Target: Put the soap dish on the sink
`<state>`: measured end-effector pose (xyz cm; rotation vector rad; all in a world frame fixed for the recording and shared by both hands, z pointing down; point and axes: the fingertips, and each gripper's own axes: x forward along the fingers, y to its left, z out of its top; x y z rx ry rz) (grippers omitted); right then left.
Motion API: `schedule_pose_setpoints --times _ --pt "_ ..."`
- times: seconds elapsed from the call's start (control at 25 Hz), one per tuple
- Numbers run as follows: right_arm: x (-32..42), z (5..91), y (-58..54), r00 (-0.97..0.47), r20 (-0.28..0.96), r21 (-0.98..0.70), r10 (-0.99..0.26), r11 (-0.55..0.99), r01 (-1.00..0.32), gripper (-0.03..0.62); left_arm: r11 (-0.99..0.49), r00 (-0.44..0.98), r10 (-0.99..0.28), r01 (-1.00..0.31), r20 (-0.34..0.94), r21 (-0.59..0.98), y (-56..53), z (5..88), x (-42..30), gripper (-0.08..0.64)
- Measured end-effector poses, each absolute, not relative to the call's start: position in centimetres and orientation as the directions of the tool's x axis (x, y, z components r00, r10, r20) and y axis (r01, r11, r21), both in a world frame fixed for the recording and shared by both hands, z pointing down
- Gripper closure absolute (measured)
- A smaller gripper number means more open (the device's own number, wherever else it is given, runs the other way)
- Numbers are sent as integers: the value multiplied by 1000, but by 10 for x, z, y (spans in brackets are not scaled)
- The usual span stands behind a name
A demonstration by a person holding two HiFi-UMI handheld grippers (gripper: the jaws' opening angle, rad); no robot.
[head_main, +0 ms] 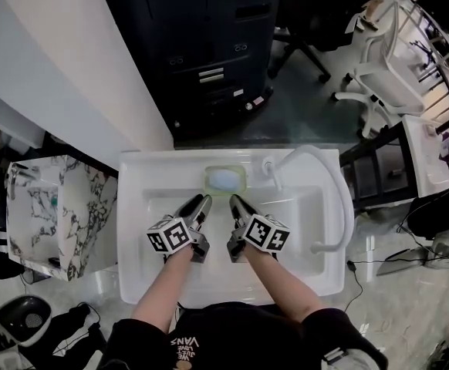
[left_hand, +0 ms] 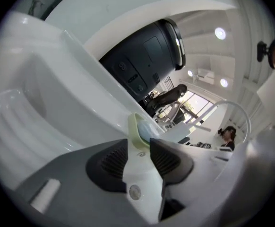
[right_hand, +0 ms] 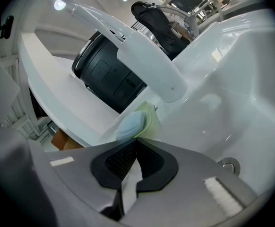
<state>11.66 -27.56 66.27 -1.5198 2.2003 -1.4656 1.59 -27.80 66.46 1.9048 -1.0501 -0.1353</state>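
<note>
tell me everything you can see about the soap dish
The soap dish is a shallow tray with rounded corners, pale green, and looks like plastic. It sits flat on the sink back ledge, just left of the faucet, and holds a pale blue bar of soap. The left gripper and right gripper point at it, and seem to stop just short of touching it.

Treat the soap dish (left_hand: 133, 126) as part-hidden in the left gripper view, near end behind the left gripper (left_hand: 138, 141). Treat its lower edge likewise in the right gripper view, behind the right gripper (right_hand: 135, 140). Mark the drain (right_hand: 228, 165) as half covered there. Mark the person's shirt (head_main: 224, 338) as cut off at the head view's bottom edge.
</note>
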Motion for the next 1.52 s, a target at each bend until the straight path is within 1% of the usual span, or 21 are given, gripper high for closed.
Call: schedule_pose_setpoints --times 0.12,0.24,0.44,0.56,1.16,1.52 --pt "117 663 -276 -497 413 -739 -763 38 -673 589 -249 609 -703 -695 368 674 -270 667 17 391" --pt "117 663 -278 -497 413 -740 -763 38 -672 589 -284 599 -691 -739 404 611 -267 670 20 398" --pt "116 663 -279 -497 412 -739 -763 39 -672 589 -304 602 -694 -742 395 597 -271 670 23 477" --pt "116 665 -278 -496 419 -737 -760 34 -675 589 -301 599 -695 -744 398 596 -275 670 24 499" --pt "121 667 -279 -484 423 -749 -766 5 -662 589 -274 603 -688 -731 404 625 -284 672 21 505" --pt "130 643 -264 -453 398 -754 -798 -3 -657 589 -309 624 -684 -716 376 626 -274 651 18 506"
